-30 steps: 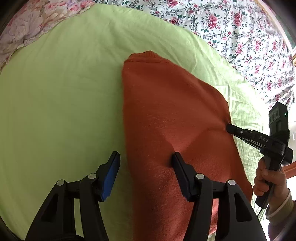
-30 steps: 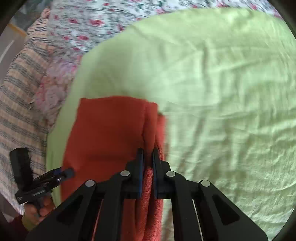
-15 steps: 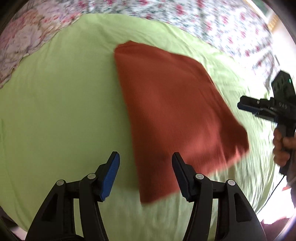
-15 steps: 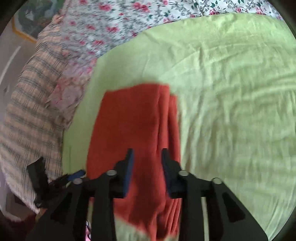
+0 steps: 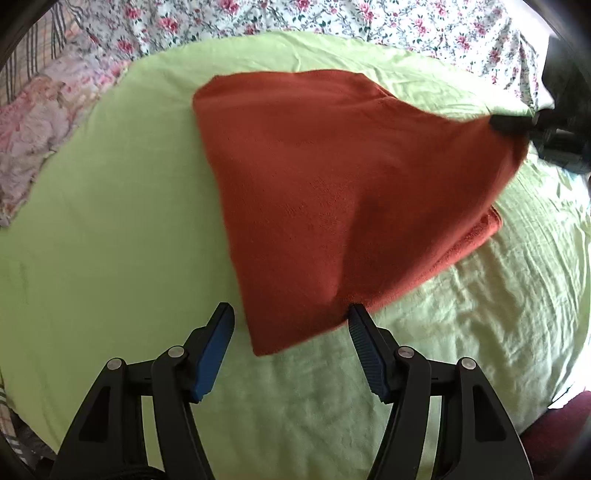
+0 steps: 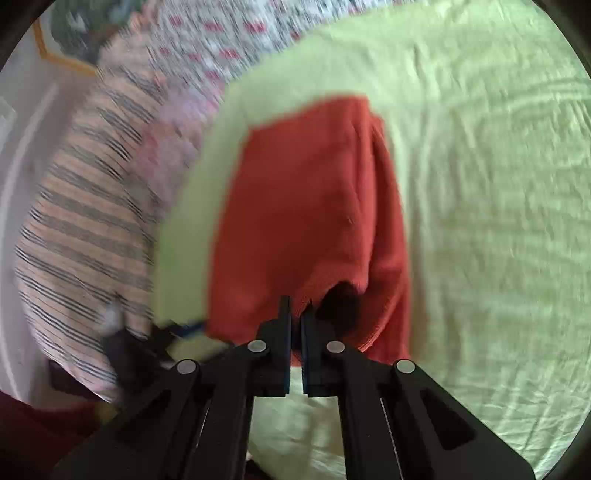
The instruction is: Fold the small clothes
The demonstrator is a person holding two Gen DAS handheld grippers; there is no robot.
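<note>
A light green sheet (image 5: 110,229) covers the bed, over floral bedding (image 5: 406,26). On it lies the rust-orange garment (image 5: 332,192), folded and fuzzy, one corner lifted. The right gripper (image 6: 295,314) has its jaws closed, apparently pinching that edge, though the view is blurred. The left gripper (image 5: 290,321) hovers with its jaws spread wide.

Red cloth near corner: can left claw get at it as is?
Probably yes. The left claw is open with the red cloth's near corner between its fingers; nothing blocks it.
</note>
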